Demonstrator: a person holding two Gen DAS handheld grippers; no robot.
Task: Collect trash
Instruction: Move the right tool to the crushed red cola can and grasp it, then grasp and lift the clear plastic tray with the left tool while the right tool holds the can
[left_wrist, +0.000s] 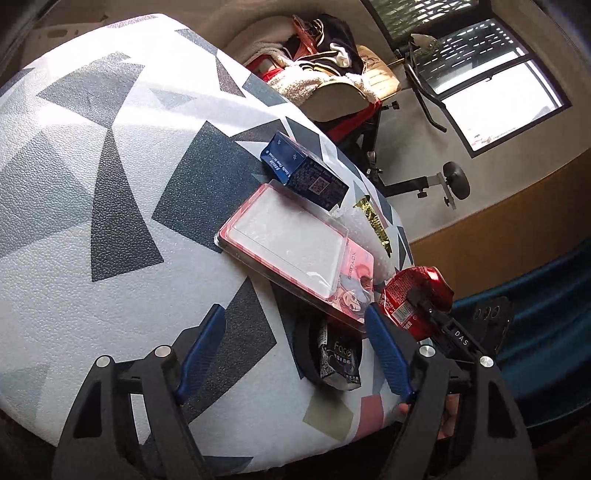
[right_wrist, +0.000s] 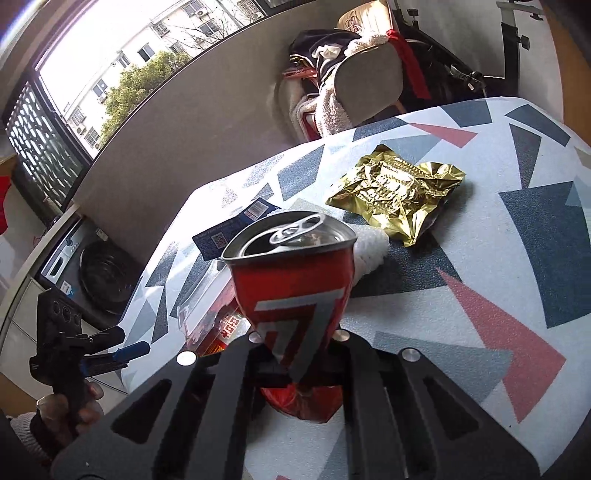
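My right gripper (right_wrist: 297, 354) is shut on a crushed red can (right_wrist: 295, 291), held upright above the table; the can also shows in the left wrist view (left_wrist: 417, 295) at the table's right edge. My left gripper (left_wrist: 291, 350) is open and empty above the table, its blue fingers (left_wrist: 384, 354) either side of a dark "Face" packet (left_wrist: 338, 360) lying on a black ring. Beyond it lie a pink blister pack (left_wrist: 295, 247), a blue box (left_wrist: 306, 170) and white bubble wrap (left_wrist: 360, 232). A gold foil wrapper (right_wrist: 395, 192) lies past the can.
The table (left_wrist: 110, 184) has a white cloth with grey, blue and pink triangles. A chair piled with clothes (left_wrist: 321, 74) stands behind it. A dark blue bin (left_wrist: 546, 314) sits below the table's right edge. A washing machine (right_wrist: 92, 266) stands at the left.
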